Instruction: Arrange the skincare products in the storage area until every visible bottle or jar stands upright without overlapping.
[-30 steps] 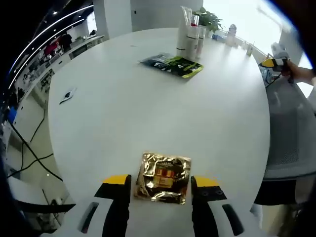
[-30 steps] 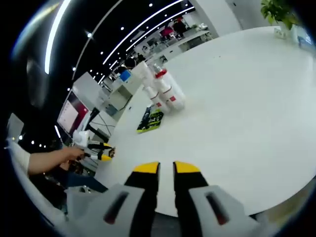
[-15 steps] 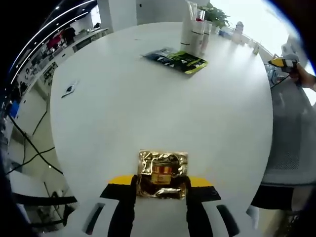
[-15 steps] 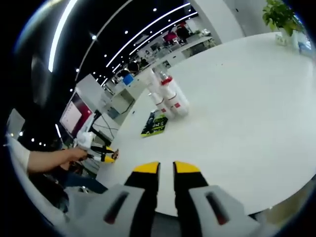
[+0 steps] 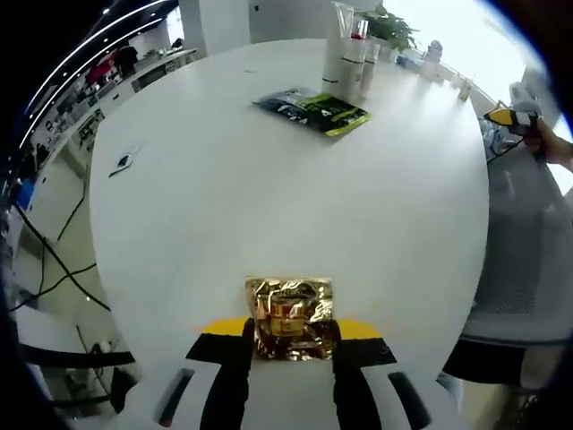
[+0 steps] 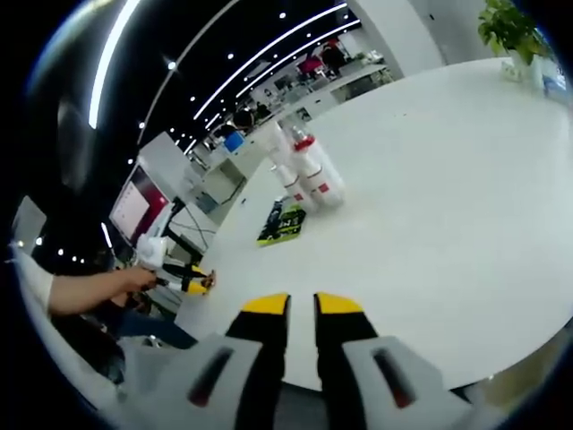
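Left gripper view had the left gripper (image 5: 288, 329) clamped on a gold foil sachet (image 5: 289, 317), pinched between both jaws at the near edge of the white table (image 5: 269, 197). Farther on that table lay green-black sachets (image 5: 312, 110), then upright bottles (image 5: 349, 61) just beyond. Right gripper (image 6: 302, 305) jaws were closed, empty, above that table's edge.

A broad white bench (image 5: 269, 188) is stretching ahead of the tool. Ceiling light strips (image 6: 260, 45) are glowing overhead (the hall stays dim), and a potted plant (image 6: 506, 22) is sitting by bright windows.
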The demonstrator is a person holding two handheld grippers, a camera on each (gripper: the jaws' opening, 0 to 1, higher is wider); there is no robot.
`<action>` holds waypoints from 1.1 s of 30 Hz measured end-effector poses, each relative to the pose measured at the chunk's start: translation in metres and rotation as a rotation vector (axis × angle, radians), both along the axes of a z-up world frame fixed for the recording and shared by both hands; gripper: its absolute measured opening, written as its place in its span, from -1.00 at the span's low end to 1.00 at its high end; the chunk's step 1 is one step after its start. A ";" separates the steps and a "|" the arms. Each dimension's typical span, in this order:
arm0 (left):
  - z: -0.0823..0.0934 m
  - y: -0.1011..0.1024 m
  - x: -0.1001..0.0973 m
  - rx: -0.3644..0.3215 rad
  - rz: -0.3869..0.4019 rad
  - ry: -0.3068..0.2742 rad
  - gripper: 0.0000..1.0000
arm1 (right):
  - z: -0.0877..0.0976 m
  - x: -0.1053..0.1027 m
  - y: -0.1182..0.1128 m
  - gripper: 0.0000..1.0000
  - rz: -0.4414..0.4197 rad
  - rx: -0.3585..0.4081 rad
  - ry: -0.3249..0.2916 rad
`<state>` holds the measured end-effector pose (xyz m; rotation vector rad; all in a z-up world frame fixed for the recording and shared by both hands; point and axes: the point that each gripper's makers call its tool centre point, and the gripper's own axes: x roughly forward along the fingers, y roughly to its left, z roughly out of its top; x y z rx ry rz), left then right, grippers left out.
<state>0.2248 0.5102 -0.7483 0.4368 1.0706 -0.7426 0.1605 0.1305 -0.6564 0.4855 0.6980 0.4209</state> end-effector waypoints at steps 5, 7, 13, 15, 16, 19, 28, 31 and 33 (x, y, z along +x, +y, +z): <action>0.013 -0.012 0.002 -0.028 0.011 -0.027 -0.27 | -0.002 0.000 0.004 -0.76 0.008 0.009 0.004; 0.022 -0.021 0.002 -0.049 0.006 -0.046 -0.27 | -0.003 0.001 0.006 -0.76 0.010 0.015 0.008; 0.049 -0.049 0.003 -0.086 -0.003 -0.103 -0.27 | -0.004 0.001 0.025 -0.68 0.026 0.077 0.029; 0.058 -0.064 0.001 -0.106 -0.018 -0.114 -0.27 | -0.002 0.001 0.035 -0.64 0.048 0.106 0.033; 0.066 -0.074 -0.001 -0.124 -0.028 -0.124 -0.27 | 0.001 0.001 0.041 -0.62 0.056 0.123 0.034; 0.083 -0.095 -0.003 -0.163 -0.034 -0.147 -0.27 | 0.008 0.003 0.058 -0.55 0.083 0.181 0.036; 0.128 -0.166 -0.030 -0.311 -0.052 -0.184 -0.27 | 0.044 -0.002 0.124 -0.29 0.186 0.443 0.076; 0.131 -0.188 -0.044 -0.335 -0.085 -0.166 -0.27 | 0.052 -0.005 0.139 -0.26 0.190 0.521 0.101; 0.131 -0.198 -0.048 -0.340 -0.100 -0.167 -0.27 | 0.054 -0.005 0.144 -0.26 0.191 0.526 0.099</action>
